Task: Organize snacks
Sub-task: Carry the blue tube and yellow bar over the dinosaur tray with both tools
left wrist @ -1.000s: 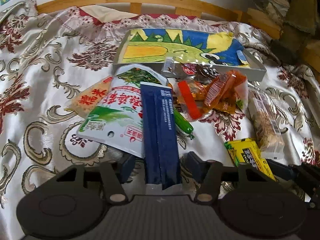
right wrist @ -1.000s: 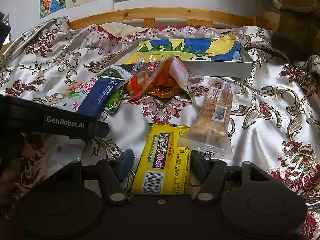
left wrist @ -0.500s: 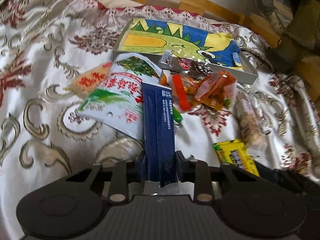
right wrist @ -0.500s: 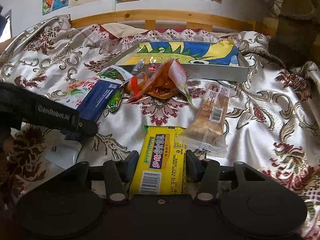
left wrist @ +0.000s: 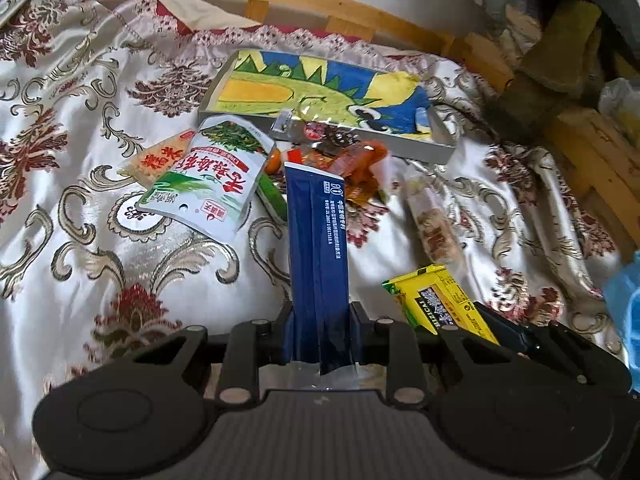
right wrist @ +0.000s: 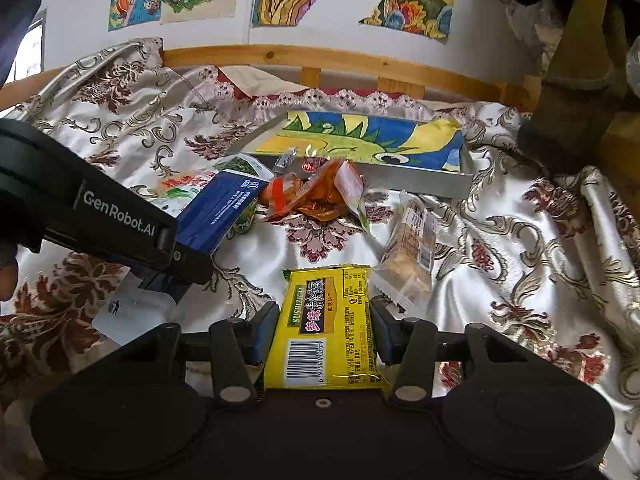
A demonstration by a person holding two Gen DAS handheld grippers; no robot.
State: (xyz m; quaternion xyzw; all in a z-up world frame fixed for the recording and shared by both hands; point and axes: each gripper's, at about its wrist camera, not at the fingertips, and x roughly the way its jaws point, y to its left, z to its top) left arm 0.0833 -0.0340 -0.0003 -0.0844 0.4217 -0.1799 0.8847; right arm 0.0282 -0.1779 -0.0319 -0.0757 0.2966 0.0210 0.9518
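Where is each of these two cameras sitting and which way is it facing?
Left wrist: rides the left gripper, facing forward and down over the bedspread; its fingers clamp the blue packet.
Right wrist: rides the right gripper, angled likewise; its fingers clamp the yellow packet; the left gripper shows at left.
Shared: both packets, the painted tray, the orange wrappers.

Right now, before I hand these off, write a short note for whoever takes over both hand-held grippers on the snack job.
Left hand-held gripper: shut on the dark blue packet.
Right hand-held gripper: shut on the yellow packet.
Box lined with a drawing sits at the far side of the bedspread; no snack lies fully inside it.
Left to sort: white-green pouch, orange wrappers, clear biscuit pack.
Done: two packets gripped. Left: put everything in.
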